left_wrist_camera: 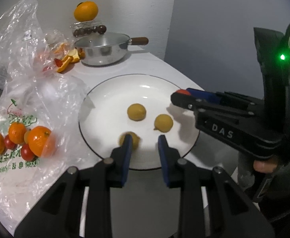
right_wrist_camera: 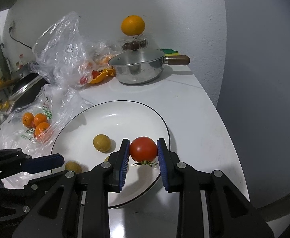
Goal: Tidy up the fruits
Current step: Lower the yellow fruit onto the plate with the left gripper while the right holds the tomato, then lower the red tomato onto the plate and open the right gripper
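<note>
A white plate (left_wrist_camera: 105, 91) (right_wrist_camera: 125, 119) holds three small yellow fruits: one in the middle (left_wrist_camera: 136, 112) (right_wrist_camera: 101, 142), one to its right (left_wrist_camera: 163, 123), and a blurred one (left_wrist_camera: 136, 141) (right_wrist_camera: 72, 166) at the near rim, partly hidden behind my left gripper's left finger. My left gripper (left_wrist_camera: 145, 140) (right_wrist_camera: 62, 159) hovers over the plate's near edge, jaws apart with nothing between them. My right gripper (right_wrist_camera: 143, 152) (left_wrist_camera: 181, 96) is shut on a red tomato (right_wrist_camera: 143, 147) with a green stem, held just above the plate's right side.
A crumpled plastic bag (left_wrist_camera: 25, 91) on the left holds mandarins (left_wrist_camera: 38, 140) and cherry tomatoes. Orange peel (left_wrist_camera: 69, 59) and a lidded steel pan (left_wrist_camera: 105, 49) sit behind the plate. An orange (left_wrist_camera: 86, 11) rests on a clear box. The counter edge runs close along the right.
</note>
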